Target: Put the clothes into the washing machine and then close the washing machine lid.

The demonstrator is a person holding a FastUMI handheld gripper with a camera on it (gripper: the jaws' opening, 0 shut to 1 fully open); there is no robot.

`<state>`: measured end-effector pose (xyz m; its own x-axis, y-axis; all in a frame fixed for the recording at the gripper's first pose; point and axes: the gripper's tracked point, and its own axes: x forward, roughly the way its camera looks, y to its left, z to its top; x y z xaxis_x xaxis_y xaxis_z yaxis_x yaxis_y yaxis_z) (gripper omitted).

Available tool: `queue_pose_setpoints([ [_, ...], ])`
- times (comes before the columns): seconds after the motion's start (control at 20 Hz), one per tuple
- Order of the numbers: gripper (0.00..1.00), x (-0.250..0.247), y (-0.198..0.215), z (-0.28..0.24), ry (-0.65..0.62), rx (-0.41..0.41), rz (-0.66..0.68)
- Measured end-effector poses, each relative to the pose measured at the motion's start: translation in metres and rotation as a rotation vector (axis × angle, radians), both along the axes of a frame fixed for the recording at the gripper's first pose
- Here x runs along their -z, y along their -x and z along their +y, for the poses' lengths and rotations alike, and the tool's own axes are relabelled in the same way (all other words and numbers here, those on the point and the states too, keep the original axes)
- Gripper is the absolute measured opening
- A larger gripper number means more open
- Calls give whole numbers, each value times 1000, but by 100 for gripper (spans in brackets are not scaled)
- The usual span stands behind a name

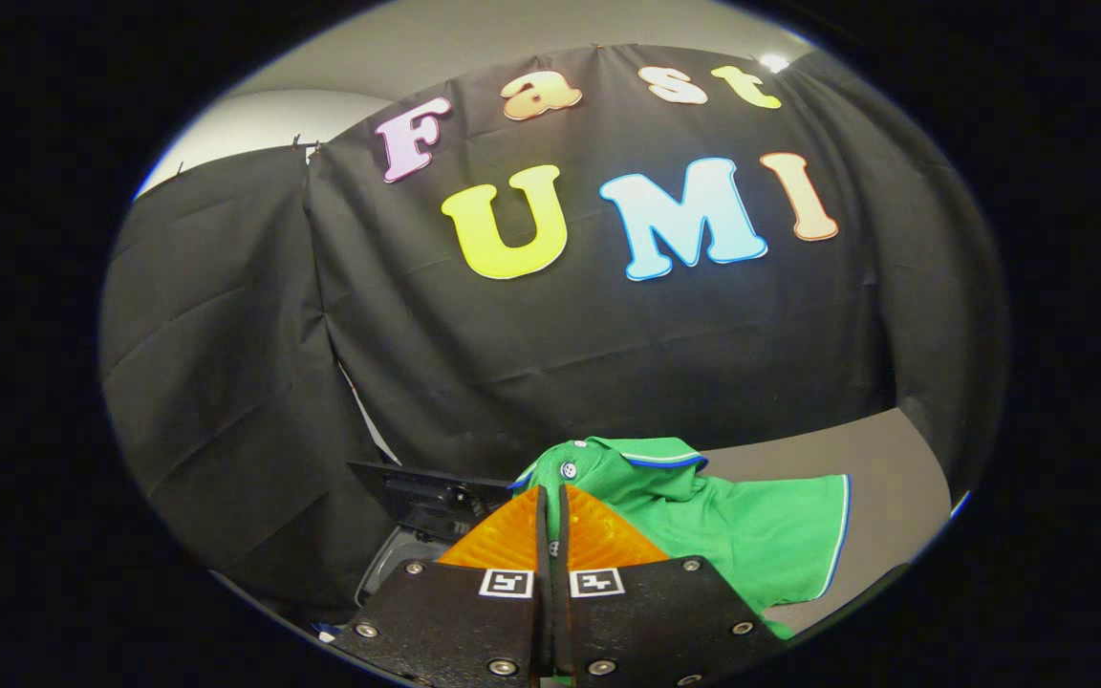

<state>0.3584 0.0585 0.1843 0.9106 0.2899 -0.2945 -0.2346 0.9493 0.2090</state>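
One green polo shirt (742, 535) lies on the grey surface (875, 468), its placket pinched between the pressed-together tongs (551, 497); beside the shirt stands the dark washing machine (417, 521).

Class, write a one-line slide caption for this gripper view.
Gripper shut on green polo shirt, lifted beside the dark washing machine.

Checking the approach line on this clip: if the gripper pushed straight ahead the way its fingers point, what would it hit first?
The gripper is already shut on the green polo shirt, pinched near its collar. Straight ahead lies only the collar, then apparently the black cloth wall; depth is unclear.
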Motion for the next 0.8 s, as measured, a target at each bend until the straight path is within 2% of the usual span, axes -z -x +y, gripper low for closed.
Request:
queue_pose_setpoints([
  [0.35, 0, -3, 8, 62, 13, -58, -13],
  [0.8, 0, 22, 20, 143, 23, -133, -2],
])
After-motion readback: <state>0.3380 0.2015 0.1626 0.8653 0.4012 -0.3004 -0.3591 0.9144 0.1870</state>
